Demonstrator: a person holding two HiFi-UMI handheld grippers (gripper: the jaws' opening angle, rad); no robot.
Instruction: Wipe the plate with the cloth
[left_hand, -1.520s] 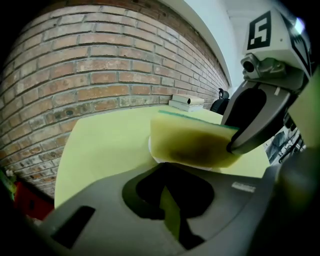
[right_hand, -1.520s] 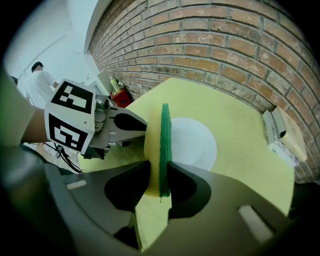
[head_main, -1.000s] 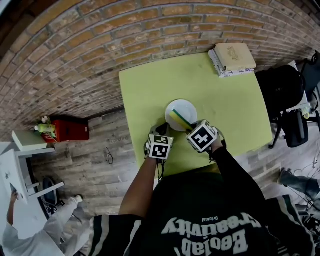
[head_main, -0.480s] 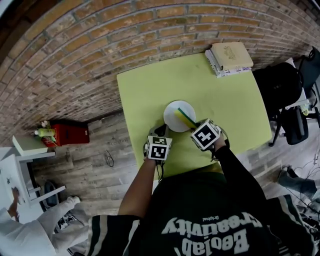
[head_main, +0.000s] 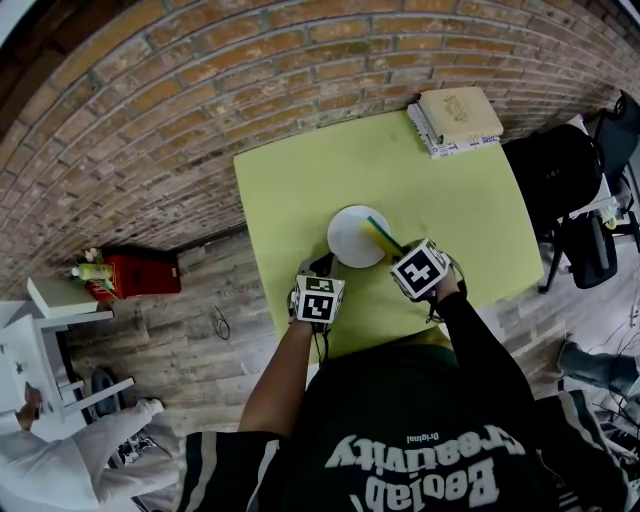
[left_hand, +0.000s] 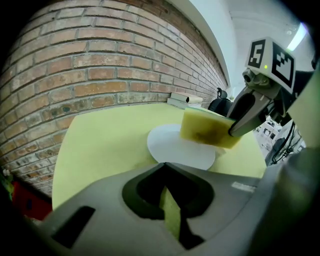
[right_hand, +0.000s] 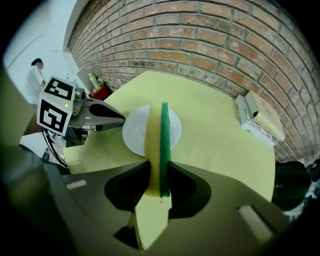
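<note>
A white plate (head_main: 350, 238) lies flat on the yellow-green table (head_main: 300, 180). My right gripper (head_main: 393, 246) is shut on a yellow sponge with a green scouring face (head_main: 382, 234), held on edge at the plate's right rim. In the right gripper view the sponge (right_hand: 159, 145) stands upright between the jaws, with the plate (right_hand: 132, 132) behind it. My left gripper (head_main: 322, 266) rests just short of the plate's near-left rim, its jaws shut on nothing. From the left gripper view, the sponge (left_hand: 207, 129) hangs over the plate (left_hand: 172, 150).
A stack of books (head_main: 458, 118) lies at the table's far right corner. A brick wall runs behind the table. A black chair and bag (head_main: 562, 180) stand to the right. A red box (head_main: 140, 268) sits on the floor at left, near a person (head_main: 70, 470).
My right gripper has carried the sponge rightward, from over the plate's middle to its right rim. The left gripper has stayed where it was.
</note>
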